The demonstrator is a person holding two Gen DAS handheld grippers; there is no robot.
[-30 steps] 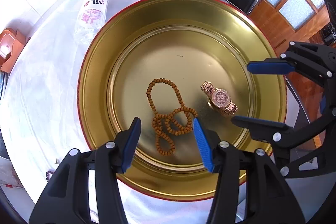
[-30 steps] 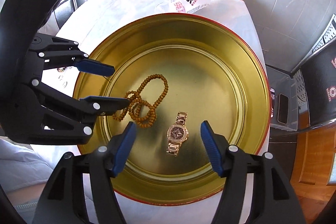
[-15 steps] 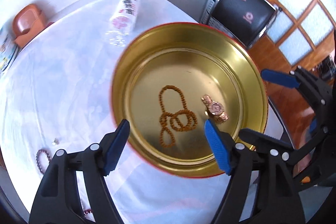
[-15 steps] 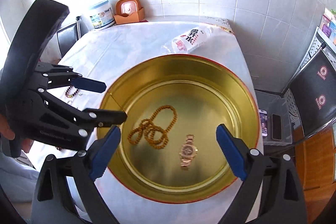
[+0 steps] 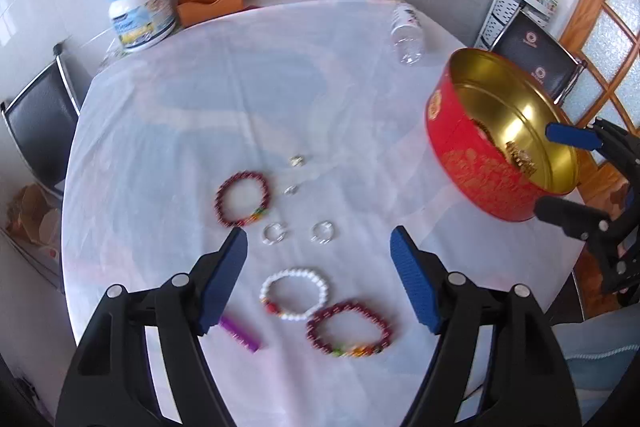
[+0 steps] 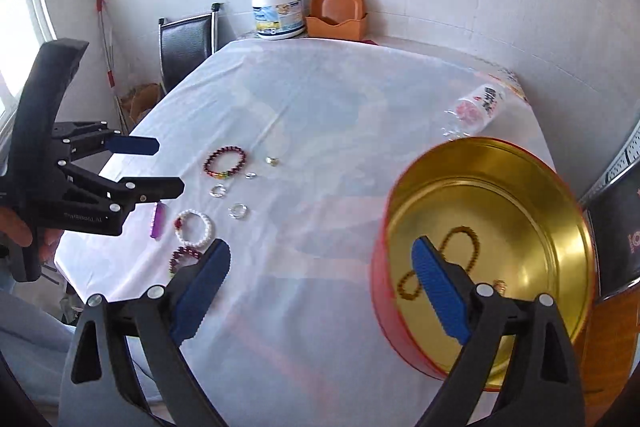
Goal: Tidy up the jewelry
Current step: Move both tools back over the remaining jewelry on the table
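Plastic bottle [image 5: 407,37] lying behind red tin [image 5: 472,163]

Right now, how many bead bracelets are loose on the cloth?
3: a dark red bracelet left of the rings, the white bracelet nearer the camera, another dark red one beside it. Claws may hide more.

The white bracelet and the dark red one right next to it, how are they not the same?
The white bracelet has pale, pearly beads with one red bead; the dark red bracelet has maroon beads with a few green and orange ones. The white one lies farther from the camera, the red one nearer. Both lie flat on the tablecloth, outside the tin.
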